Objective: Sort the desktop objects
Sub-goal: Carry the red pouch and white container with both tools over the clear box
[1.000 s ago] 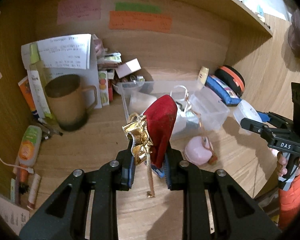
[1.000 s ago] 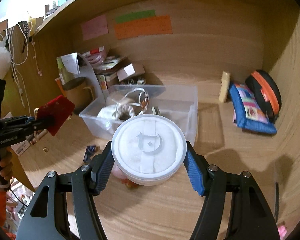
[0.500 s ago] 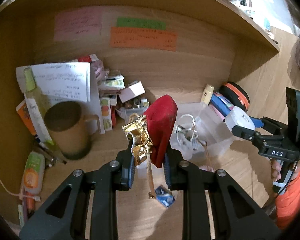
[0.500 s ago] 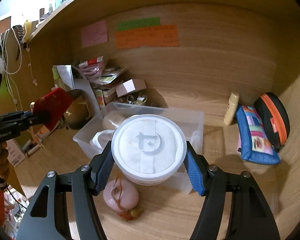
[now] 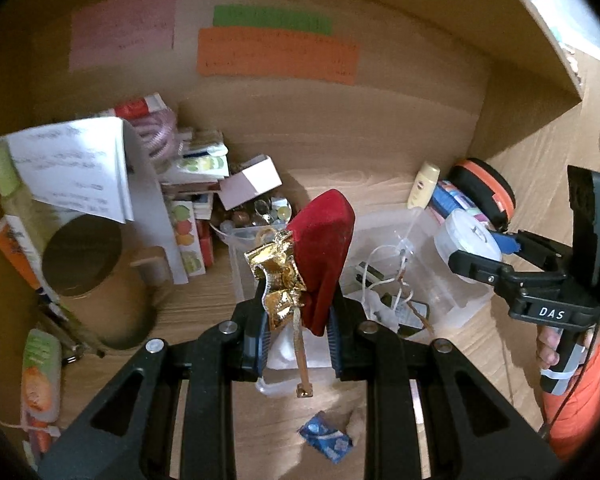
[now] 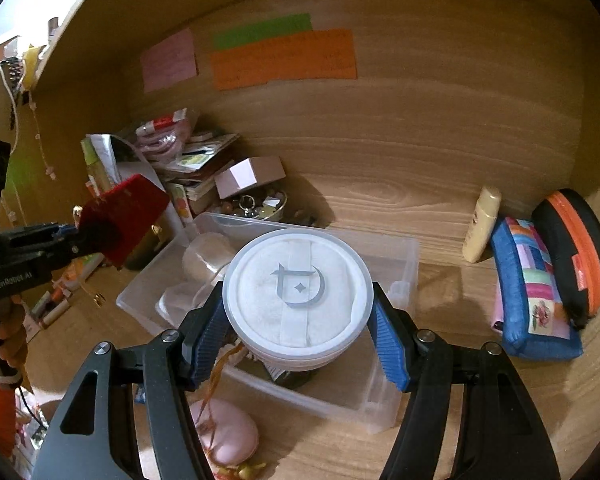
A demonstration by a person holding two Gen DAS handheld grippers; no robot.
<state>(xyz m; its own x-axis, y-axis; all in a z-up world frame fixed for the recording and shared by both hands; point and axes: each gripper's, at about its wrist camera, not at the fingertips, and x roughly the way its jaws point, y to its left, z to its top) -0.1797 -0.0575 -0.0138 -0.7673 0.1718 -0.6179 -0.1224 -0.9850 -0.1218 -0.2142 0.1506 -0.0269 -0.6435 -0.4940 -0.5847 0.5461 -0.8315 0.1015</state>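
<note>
My left gripper [image 5: 298,320] is shut on a red velvet pouch [image 5: 324,248] with a crumpled gold ribbon [image 5: 278,276] and a dangling gold cord. It hangs over the near left end of a clear plastic bin [image 5: 452,292]. My right gripper [image 6: 298,340] is shut on a round white lidded jar [image 6: 298,284], held above the same bin [image 6: 396,248]. The bin holds a white bag, cords and small items. In the right wrist view the left gripper [image 6: 72,236] and the red pouch [image 6: 124,216] are at far left. The left wrist view shows the jar [image 5: 466,236] at right.
A brown mug [image 5: 92,280], papers and stacked boxes crowd the back left. A cream tube [image 6: 482,224], a blue patchwork pouch [image 6: 532,300] and an orange-black case [image 6: 576,248] lie right. A pink pouch [image 6: 228,432] and a blue wrapper [image 5: 328,440] lie in front of the bin.
Both grippers have moved forward toward the back wall and now hang over the clear bin. Each keeps its hold: the red pouch on the left, the white jar on the right.
</note>
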